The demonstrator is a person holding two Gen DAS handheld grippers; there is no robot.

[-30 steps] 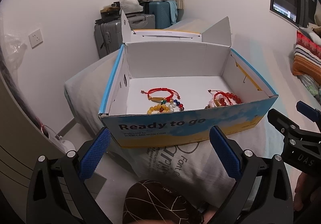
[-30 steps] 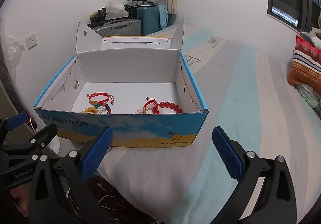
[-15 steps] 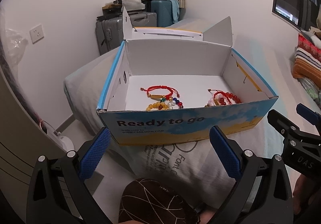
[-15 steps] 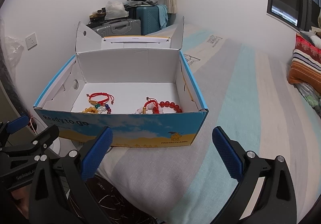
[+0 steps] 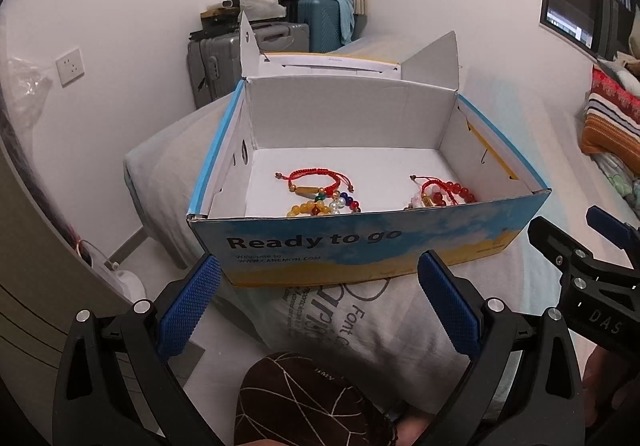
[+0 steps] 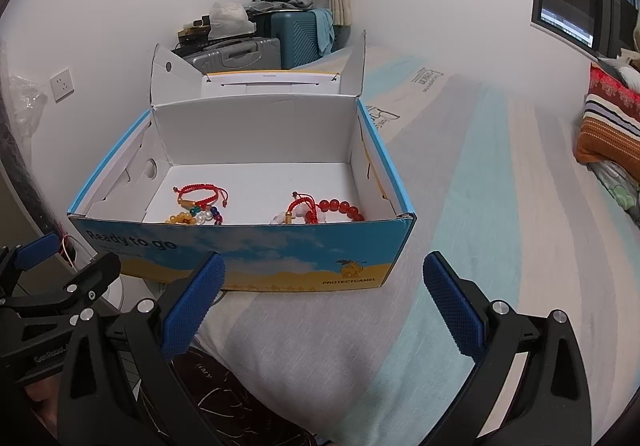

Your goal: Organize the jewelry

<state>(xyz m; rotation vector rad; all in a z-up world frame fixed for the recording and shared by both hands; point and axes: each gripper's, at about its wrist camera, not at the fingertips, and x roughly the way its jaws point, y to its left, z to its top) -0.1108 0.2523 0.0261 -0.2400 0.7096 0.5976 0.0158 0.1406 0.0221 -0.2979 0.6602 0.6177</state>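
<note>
Hovering short of the cardboard box (image 5: 360,246) on the bed (image 6: 460,246), the left gripper (image 5: 320,310) and right gripper (image 6: 324,306) both have their blue pads spread wide with nothing in them. The jewelry sits inside the box near the front wall: a red cord bracelet (image 5: 316,182) touching some mixed beads (image 5: 324,206) on the left, a red bead bracelet (image 6: 340,208) tangled with another on the right. Honestly the risk is snagging two pieces at once, or nudging the box off the soft bedding.
</note>
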